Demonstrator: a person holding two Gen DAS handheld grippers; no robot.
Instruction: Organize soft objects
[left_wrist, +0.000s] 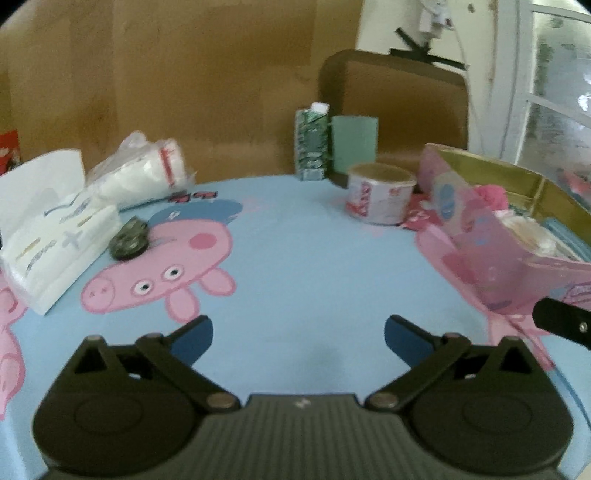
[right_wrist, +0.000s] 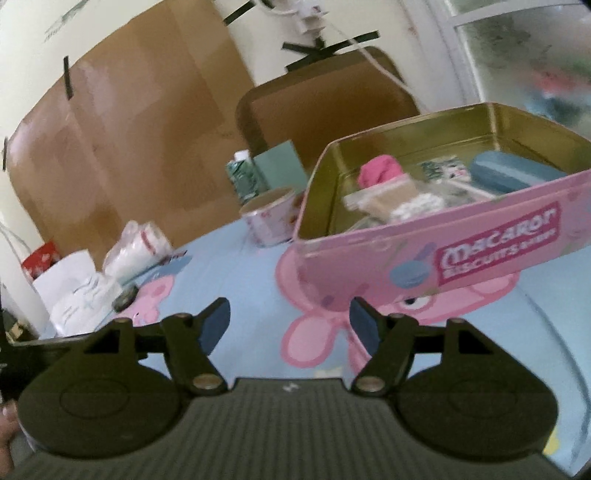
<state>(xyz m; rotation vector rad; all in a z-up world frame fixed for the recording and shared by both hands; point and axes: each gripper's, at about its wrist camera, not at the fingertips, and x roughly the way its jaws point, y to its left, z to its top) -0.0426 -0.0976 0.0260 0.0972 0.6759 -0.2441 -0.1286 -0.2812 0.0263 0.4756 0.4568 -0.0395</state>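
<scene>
Both grippers, my left (left_wrist: 298, 336) and my right (right_wrist: 289, 322), gape wide and empty. Tissue pack (left_wrist: 62, 236) lies at middle left; I should square up, pinch gently, then carry it to the pink tin (right_wrist: 424, 254).

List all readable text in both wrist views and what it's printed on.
"Macaron": large white lettering on the pink biscuit tin, right wrist view.
"BISCUITS": smaller line beneath it; the words after it are too blurred to read.
Red print on the round white tub: blurred, unreadable.
Green patterned carton: print unreadable.
Tissue pack: coloured markings, unreadable.
Clear plastic bag with a red stripe: no legible text.
</scene>
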